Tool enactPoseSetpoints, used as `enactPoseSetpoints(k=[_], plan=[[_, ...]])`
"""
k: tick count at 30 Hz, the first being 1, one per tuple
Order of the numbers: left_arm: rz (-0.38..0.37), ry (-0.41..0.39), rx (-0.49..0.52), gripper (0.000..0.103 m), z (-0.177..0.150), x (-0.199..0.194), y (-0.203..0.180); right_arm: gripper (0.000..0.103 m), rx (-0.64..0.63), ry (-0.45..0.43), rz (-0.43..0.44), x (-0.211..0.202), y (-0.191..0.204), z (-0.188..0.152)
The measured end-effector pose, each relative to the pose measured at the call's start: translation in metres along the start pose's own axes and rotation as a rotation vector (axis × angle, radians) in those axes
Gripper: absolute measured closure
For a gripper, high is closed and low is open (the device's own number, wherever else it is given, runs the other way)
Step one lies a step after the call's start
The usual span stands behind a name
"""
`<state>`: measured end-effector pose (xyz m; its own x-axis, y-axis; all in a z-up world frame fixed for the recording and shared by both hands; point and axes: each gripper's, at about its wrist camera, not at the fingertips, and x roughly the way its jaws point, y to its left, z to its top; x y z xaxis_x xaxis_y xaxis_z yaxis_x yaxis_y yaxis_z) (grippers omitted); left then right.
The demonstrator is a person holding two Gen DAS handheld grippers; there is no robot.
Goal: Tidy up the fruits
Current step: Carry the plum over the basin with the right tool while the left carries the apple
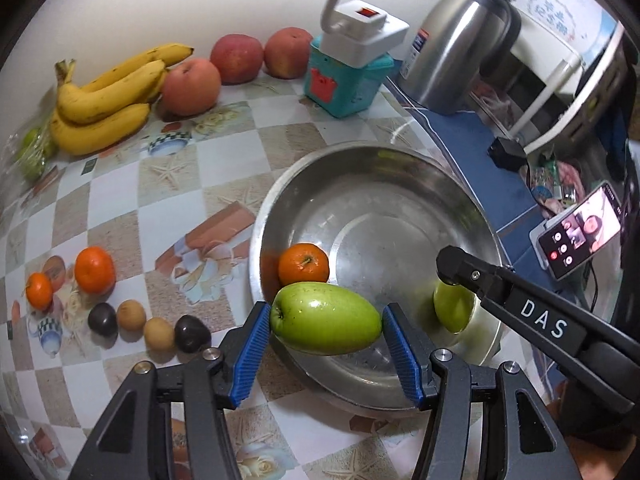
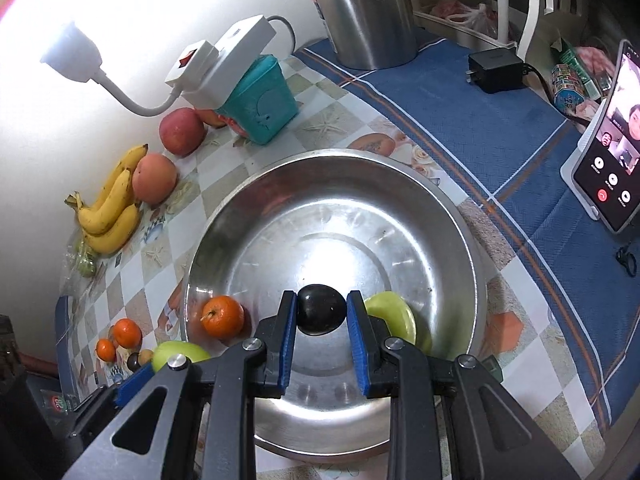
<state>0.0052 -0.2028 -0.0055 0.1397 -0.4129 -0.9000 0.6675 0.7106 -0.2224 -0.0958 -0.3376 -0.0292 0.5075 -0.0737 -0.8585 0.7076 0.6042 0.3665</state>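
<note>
The surface (image 1: 224, 168) wears a checked cloth of white and beige squares printed with starfish, flowers and cups, and at the right of the frame a blue cloth (image 2: 460, 120) with orange and white stripes lies over it. A silvery steel bowl (image 1: 400, 184) holds an orange tangerine (image 1: 303, 263), while blue-padded black fingers (image 1: 252, 350) grip a bright green fruit (image 1: 325, 319) and others (image 2: 285, 344) a near-black one (image 2: 321, 309). At upper left lie yellow bananas (image 1: 104, 98) flecked brown, red-orange apples (image 1: 191, 87) and a teal box (image 1: 344, 84) with a red crab print.
</note>
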Motion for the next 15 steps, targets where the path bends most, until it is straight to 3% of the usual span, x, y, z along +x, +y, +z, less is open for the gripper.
enactPoseSetpoints(k=[15], plan=[[0.021, 0.022, 0.030, 0.042, -0.003, 0.017, -0.005, 0.077, -0.025, 0.034, 0.023, 0.011, 0.008, -0.003]])
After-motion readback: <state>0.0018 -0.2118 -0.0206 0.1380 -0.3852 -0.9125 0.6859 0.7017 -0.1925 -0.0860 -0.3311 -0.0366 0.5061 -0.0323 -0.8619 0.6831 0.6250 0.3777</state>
